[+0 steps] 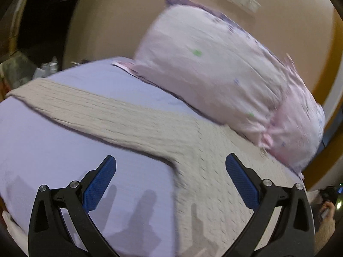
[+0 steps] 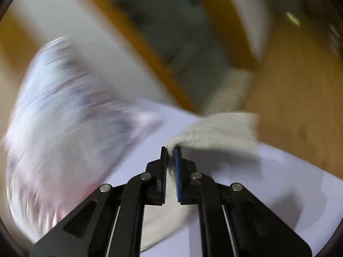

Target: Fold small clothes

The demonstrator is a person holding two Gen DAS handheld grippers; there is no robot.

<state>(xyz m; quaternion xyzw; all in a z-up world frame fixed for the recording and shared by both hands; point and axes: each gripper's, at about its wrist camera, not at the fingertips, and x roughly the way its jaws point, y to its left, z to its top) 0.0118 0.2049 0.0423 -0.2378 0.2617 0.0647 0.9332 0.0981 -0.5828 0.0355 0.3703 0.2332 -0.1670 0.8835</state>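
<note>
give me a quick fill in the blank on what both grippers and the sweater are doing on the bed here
1. The left gripper has its blue-padded jaws wide ____ above the bed.
2. The right gripper is shut on an edge of the ____ knitted sweater.
3. One long sleeve lies flat across the ____ bedsheet.
4. The pale pink printed ____ rests at the head of the bed, beside the sweater.

Missing words: open; beige; lavender; pillow
</note>
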